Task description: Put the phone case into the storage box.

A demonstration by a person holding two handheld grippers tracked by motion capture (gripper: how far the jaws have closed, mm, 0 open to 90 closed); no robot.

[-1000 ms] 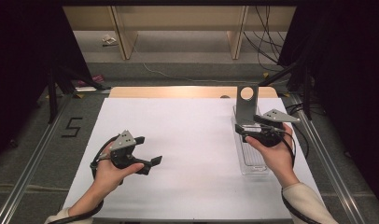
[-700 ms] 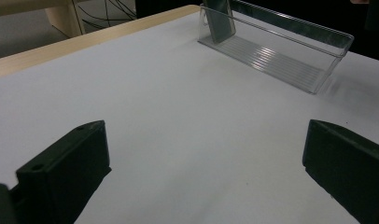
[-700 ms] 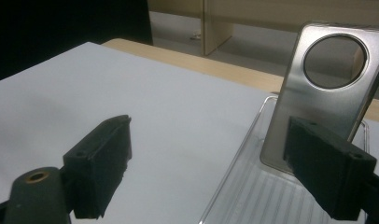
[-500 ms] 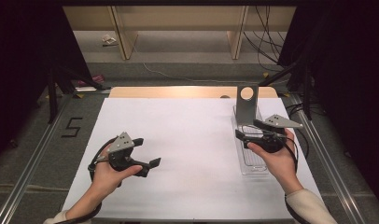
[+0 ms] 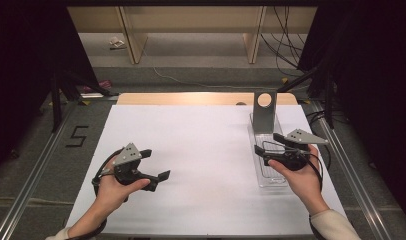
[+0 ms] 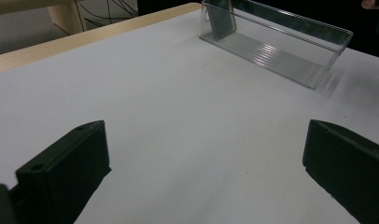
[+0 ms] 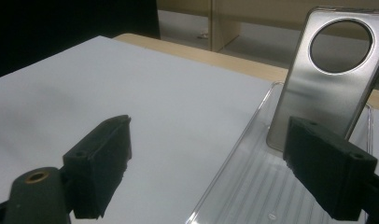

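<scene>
Right gripper [image 5: 269, 143] has drawn back toward the person along the clear tray [image 5: 256, 170], jaws wide and empty; likely lining up on the metal plate [image 5: 264, 111] standing at the tray's far end. Left gripper [image 5: 156, 165] idles open over the white sheet [image 5: 201, 150]. Path unobstructed.

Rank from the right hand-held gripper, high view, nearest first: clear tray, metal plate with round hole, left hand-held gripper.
1. clear tray, directly beneath the right hand-held gripper.
2. metal plate with round hole, upright at the tray's far end.
3. left hand-held gripper, across the table's left side.
</scene>
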